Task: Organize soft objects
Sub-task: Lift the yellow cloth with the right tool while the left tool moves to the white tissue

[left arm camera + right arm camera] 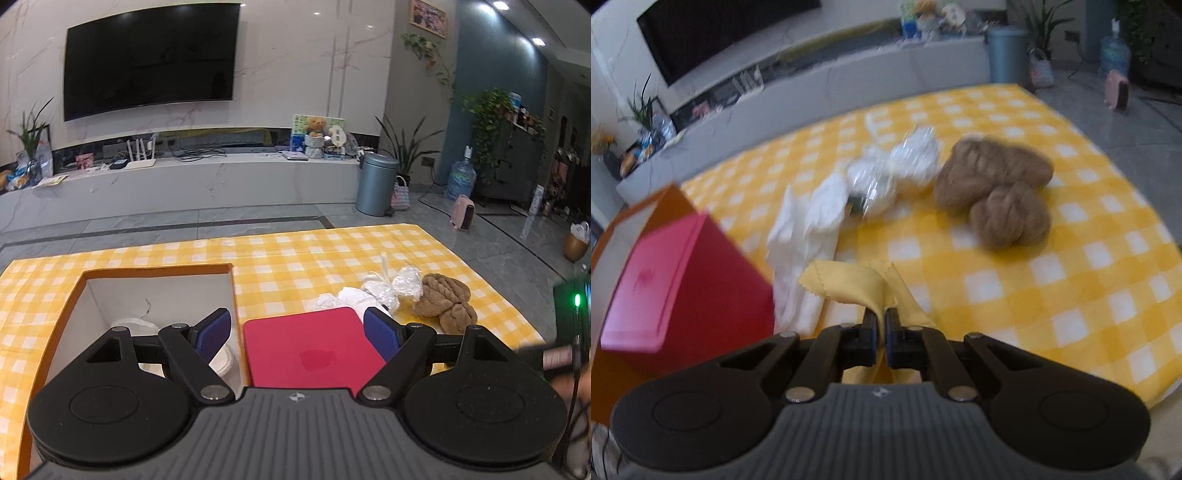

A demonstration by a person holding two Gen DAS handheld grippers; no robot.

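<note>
While pinched, thin yellow cloth [849,284] with zigzag edges droops from right hand-held gripper [881,325].

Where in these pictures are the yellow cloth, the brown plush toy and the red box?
yellow cloth [846,282]: right wrist view, folded upper flap.
brown plush toy [995,170]: right wrist view, upper lobe.
red box [314,350]: left wrist view, lid centre.

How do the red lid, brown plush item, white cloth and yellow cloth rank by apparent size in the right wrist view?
1. red lid, though nearness inflates it
2. brown plush item
3. white cloth and yellow cloth: unsure, the right gripper hides part of the yellow one.
</note>
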